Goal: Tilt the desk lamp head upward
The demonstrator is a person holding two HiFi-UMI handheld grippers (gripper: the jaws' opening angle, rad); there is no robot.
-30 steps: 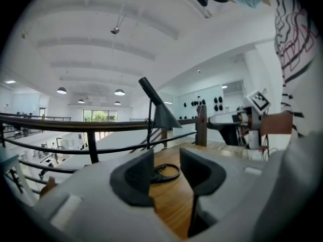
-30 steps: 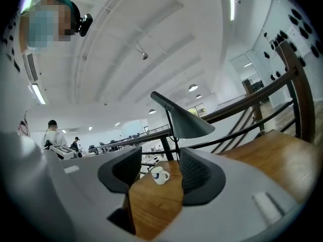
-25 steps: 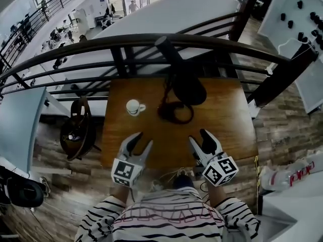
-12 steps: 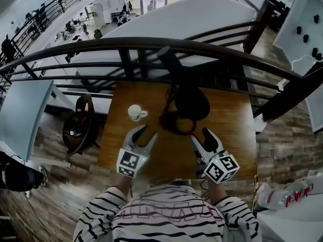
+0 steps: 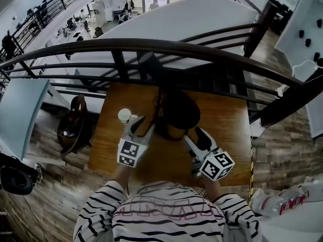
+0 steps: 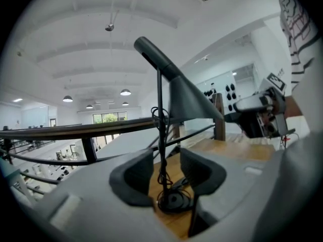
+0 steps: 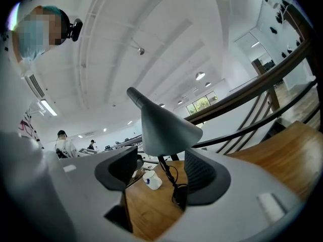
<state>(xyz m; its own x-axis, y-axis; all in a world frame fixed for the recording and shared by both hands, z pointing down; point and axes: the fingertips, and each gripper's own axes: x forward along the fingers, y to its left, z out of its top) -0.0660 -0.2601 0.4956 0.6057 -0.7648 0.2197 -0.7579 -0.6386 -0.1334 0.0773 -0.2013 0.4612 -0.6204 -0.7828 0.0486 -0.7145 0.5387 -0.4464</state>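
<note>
Both our arms reach forward here, striped sleeves (image 5: 151, 221) low in the head view and hands out over the wooden counter (image 5: 227, 130). Our left gripper (image 5: 142, 124) points ahead and slightly right, just beside the white mug (image 5: 124, 115), with its jaws spread. In the left gripper view the thin stem (image 6: 160, 95) of the desk lamp (image 5: 174, 107) stands beyond the gap, untouched. Our right gripper (image 5: 195, 135) angles ahead and slightly left toward the lamp. Its jaws are opening and nothing is pressed between them. The lamp head (image 7: 164, 127) sits between the two grippers, cone flaring downward, toward the counter's far side by the dark railing (image 5: 212, 51).
</note>
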